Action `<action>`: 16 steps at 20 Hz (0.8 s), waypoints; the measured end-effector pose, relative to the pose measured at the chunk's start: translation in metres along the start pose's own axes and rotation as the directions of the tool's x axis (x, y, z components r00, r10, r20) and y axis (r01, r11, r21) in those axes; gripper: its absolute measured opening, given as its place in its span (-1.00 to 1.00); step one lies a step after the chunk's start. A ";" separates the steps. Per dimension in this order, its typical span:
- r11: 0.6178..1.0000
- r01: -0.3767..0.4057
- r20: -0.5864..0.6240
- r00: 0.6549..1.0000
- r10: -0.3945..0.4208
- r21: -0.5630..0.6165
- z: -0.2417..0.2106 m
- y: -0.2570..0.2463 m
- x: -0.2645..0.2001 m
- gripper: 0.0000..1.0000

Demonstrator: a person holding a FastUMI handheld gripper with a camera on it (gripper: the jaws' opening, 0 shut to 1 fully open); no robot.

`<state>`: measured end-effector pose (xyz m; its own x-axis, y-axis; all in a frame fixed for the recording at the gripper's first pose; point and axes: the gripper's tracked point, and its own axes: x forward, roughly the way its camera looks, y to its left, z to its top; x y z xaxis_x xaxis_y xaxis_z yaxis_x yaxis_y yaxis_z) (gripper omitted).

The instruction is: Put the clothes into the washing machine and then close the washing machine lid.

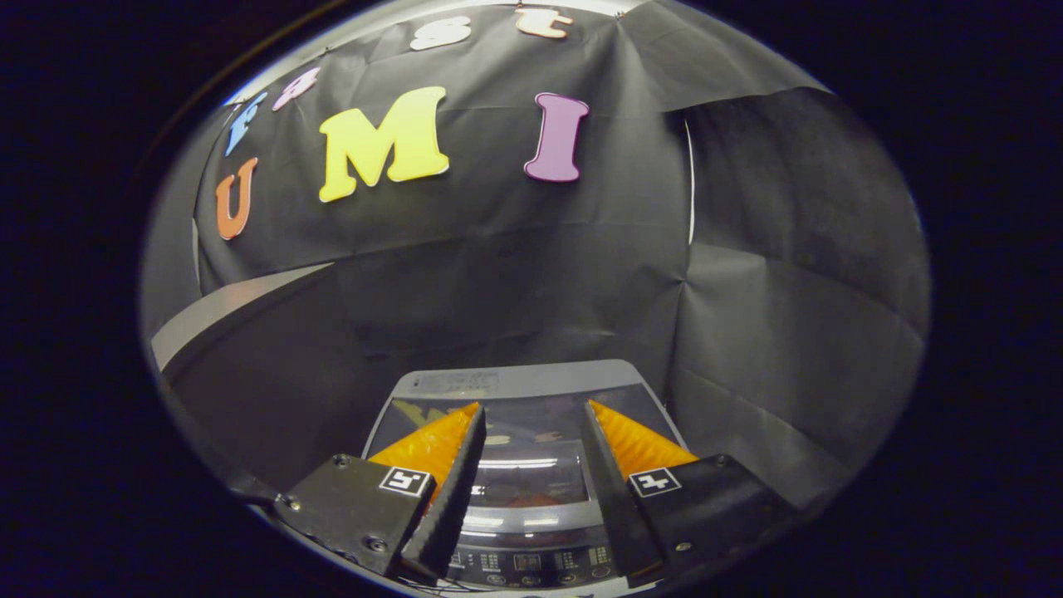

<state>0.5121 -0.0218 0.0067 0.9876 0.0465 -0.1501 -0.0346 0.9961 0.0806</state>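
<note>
Gripper view: your gripper (531,415) spread, holding nothing; washing machine (519,386) just below, glass lid (523,473) looks down; lid likely stiff, slippery, so take front edge; clothes unseen

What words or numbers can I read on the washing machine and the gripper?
None readable.
Label strip at the back of the washing machine: too blurred.
Control panel: markings too small.
Gripper, fingers open above the lid, holding nothing: two square pattern tags, no words.
</note>
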 end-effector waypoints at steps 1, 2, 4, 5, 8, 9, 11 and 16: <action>1.000 -0.005 -0.005 1.000 0.005 -0.011 -0.008 0.003 -0.008 0.46; 1.000 -0.009 -0.010 1.000 0.008 -0.017 -0.018 0.005 -0.018 0.46; 0.999 -0.018 -0.027 0.999 0.017 -0.027 -0.040 0.012 -0.047 0.46; 1.000 -0.016 -0.028 1.000 0.015 -0.026 -0.049 0.014 -0.064 0.46; 1.000 0.000 -0.022 1.000 -0.001 -0.010 -0.075 0.024 -0.130 0.47; 1.000 0.005 -0.016 1.000 -0.005 -0.003 -0.083 0.027 -0.152 0.47; 1.000 0.011 -0.002 1.000 -0.011 0.003 -0.091 0.039 -0.201 0.48; 1.000 0.015 0.039 0.999 -0.015 0.000 -0.099 0.060 -0.321 0.54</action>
<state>0.1782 0.0306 -0.0382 0.9932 0.0285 -0.1132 -0.0197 0.9968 0.0781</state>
